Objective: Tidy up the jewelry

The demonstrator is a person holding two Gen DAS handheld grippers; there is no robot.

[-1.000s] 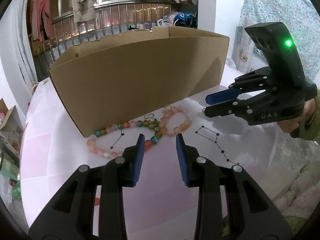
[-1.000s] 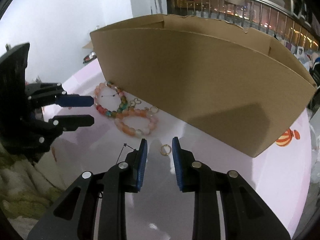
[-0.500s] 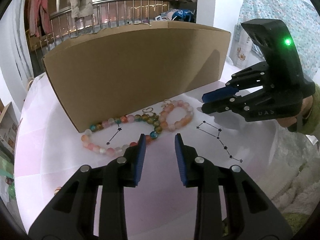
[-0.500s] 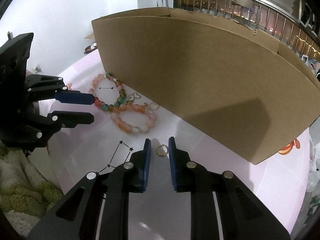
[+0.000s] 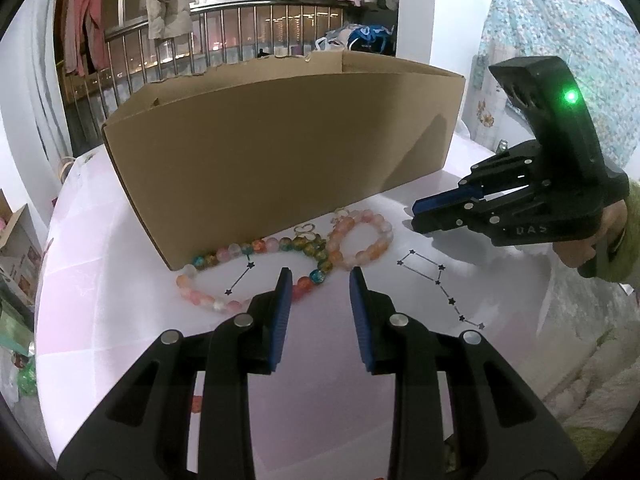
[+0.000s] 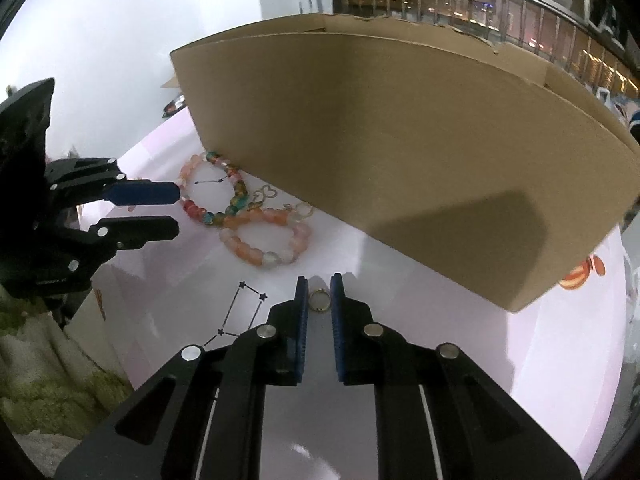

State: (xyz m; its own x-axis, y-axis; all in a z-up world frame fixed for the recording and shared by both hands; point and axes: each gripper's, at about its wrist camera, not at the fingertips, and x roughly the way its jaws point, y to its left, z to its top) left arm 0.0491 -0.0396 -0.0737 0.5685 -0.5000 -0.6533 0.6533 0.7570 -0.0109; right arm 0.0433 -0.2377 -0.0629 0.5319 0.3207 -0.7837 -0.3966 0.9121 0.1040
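Your right gripper (image 6: 319,298) has just been closing its fingers around the gold ring (image 6: 319,300), which lies on the bench (image 6: 440,320) between the tips; the pads look at or almost on it, so the pick is nearly set. Next comes lifting it to the box (image 6: 400,140), I'd guess. Your left gripper (image 5: 316,292) hangs partly open, holding nothing, just short of the beads. Count: one ring, two bracelets (image 5: 360,238), a couple of small heart charms (image 6: 266,194), one box
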